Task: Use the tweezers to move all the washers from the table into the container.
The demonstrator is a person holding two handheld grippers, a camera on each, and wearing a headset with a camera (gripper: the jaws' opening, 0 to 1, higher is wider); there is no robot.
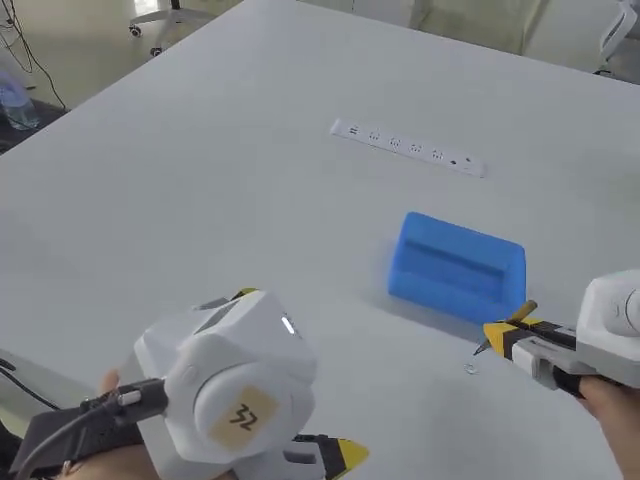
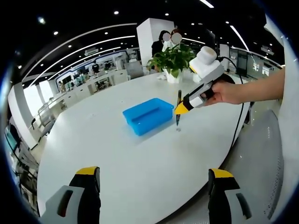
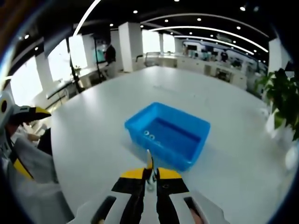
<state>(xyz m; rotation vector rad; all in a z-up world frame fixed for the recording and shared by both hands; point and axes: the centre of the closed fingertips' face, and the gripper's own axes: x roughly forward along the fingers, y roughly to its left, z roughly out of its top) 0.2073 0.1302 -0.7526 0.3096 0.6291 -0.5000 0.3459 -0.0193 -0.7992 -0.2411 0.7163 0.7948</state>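
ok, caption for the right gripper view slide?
Right gripper, jaws shut on tweezers, facing the blue container that holds washers.

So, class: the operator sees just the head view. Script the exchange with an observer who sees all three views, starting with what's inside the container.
Operator: Any washers in the container?
Observer: Yes, the right gripper view shows a few washers lying inside the container.
Operator: Is the left gripper open?
Observer: Yes. In its own view the left gripper has its jaws wide apart, with nothing between them.
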